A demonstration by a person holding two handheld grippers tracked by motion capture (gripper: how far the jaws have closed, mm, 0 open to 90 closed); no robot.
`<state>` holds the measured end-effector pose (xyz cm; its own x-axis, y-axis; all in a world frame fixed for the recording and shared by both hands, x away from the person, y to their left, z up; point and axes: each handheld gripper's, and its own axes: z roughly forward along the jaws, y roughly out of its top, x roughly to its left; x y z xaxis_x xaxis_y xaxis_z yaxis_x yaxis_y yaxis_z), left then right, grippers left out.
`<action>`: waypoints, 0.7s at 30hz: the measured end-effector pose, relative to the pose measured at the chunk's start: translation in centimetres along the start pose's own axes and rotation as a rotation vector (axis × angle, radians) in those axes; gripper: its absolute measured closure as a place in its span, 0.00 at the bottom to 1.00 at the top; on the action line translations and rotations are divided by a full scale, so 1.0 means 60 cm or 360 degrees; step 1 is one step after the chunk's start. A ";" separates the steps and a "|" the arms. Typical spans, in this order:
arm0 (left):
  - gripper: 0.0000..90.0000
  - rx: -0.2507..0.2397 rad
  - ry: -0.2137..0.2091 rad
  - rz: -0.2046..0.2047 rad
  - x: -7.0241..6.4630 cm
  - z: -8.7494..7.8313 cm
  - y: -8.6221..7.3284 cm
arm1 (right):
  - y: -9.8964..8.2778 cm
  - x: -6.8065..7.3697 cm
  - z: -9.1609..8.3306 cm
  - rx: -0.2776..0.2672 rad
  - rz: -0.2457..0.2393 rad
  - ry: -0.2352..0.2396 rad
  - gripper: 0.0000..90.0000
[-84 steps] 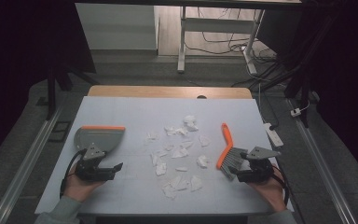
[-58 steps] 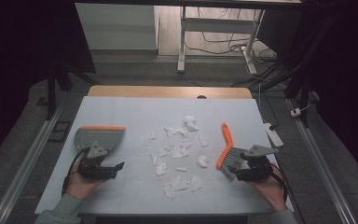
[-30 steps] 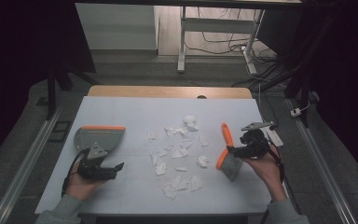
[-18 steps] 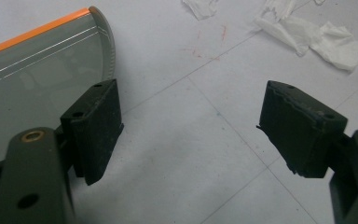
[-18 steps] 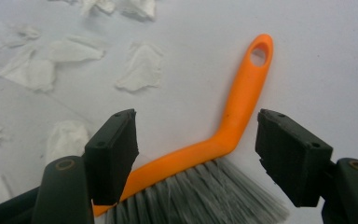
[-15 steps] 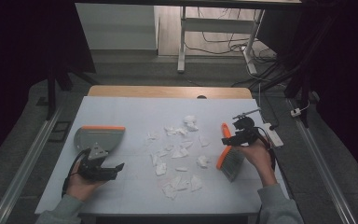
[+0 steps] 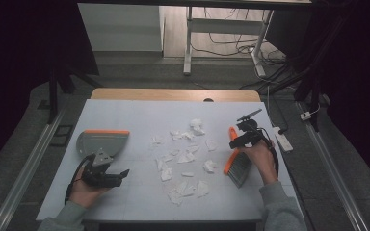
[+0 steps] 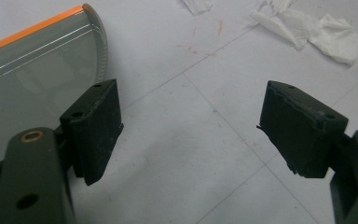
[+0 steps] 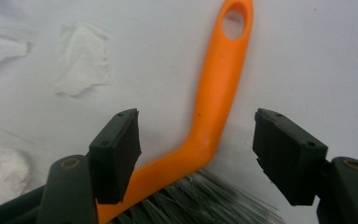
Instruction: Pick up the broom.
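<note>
**Q:** State the position and condition of the right gripper.

**A:** The right gripper (image 7: 236, 141) sits over the handle of the orange hand brush (image 7: 236, 161), at the right side of the white table (image 7: 135, 113). In the right gripper view the jaws straddle the bend of the brush handle (image 9: 214, 112). They stand released, with a gap on each side of the handle and neither pad pressing on it. The jaws have just been closing a little, with the handle between them.

**Q:** How does the brush lie?

**A:** Flat on the table. The handle end with its hanging hole (image 9: 233, 23) points away from the person; the grey bristles (image 7: 241, 169) point toward the person.

**Q:** State the condition of the left gripper.

**A:** The left gripper (image 7: 120, 174) rests low at the left side of the table. Its jaws are spread wide, with bare table between them. The grey dustpan with an orange edge (image 7: 101, 141) lies just beside it. In the left gripper view, the dustpan (image 8: 32, 70) sits behind the left jaw.

**Q:** What lies between the two tools?

**A:** Scattered scraps of white paper (image 7: 185, 156) in the middle of the table, apart from both grippers.
</note>
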<state>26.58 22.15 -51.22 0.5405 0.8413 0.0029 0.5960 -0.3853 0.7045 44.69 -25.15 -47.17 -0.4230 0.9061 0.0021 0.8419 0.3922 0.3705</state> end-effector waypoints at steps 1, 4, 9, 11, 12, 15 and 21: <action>0.24 0.0002 0.0000 0.0004 -0.001 0.000 0.000 | 0.000 -0.002 0.003 0.0014 0.0012 -0.0007 0.37; 0.24 -0.0005 -0.0006 -0.0002 -0.002 -0.002 -0.001 | -0.001 -0.007 0.013 0.0054 0.0064 0.0009 0.38; 0.24 -0.0013 -0.0022 0.0006 -0.003 -0.004 -0.002 | 0.006 -0.002 0.015 0.0058 0.0100 -0.0009 0.43; 0.24 -0.0017 -0.0031 0.0017 -0.005 -0.005 -0.003 | 0.008 0.002 0.024 0.0129 0.0119 -0.0059 0.45; 0.24 -0.0017 -0.0044 0.0030 -0.007 -0.005 -0.004 | 0.007 0.004 0.028 0.0156 0.0127 -0.0068 0.45; 0.24 -0.0021 -0.0053 0.0037 -0.008 -0.005 -0.006 | 0.008 0.005 0.032 0.0189 0.0142 -0.0100 0.48; 0.24 -0.0027 -0.0069 0.0040 -0.006 -0.005 -0.010 | 0.013 0.004 0.035 0.0251 0.0262 -0.0068 0.62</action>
<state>25.86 22.19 -51.46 0.5803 0.8143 -0.0098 0.5719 -0.3990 0.7168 45.94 -24.28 -48.80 -0.2635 0.9646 0.0098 0.9419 0.2551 0.2184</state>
